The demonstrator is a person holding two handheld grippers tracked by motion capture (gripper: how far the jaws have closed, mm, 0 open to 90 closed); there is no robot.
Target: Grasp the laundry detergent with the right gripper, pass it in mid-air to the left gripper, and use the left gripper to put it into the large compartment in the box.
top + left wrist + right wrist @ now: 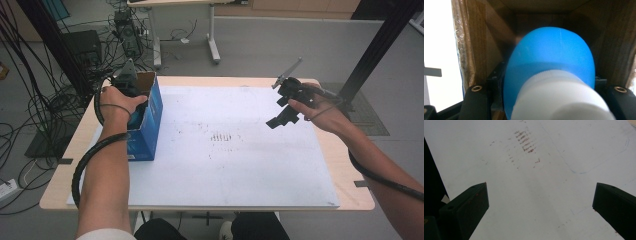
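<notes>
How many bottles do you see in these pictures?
1. A blue bottle with a white cap sits between the jaws of the left tool, inside the blue cardboard box at the table's left. The box may hide others.

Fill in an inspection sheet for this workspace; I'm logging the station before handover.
Surface: white board on a wooden table, with brownish smudges.
Job's things: blue box, open; blue bottle with white cap inside it.
Clutter: nothing seen.
Grippers: left gripper in the box, jaws either side of the bottle, grip unclear; right gripper open above the board.
Cables: black hoses along both forearms; loose cables on the floor.
Surroundings: second table beyond.
</notes>
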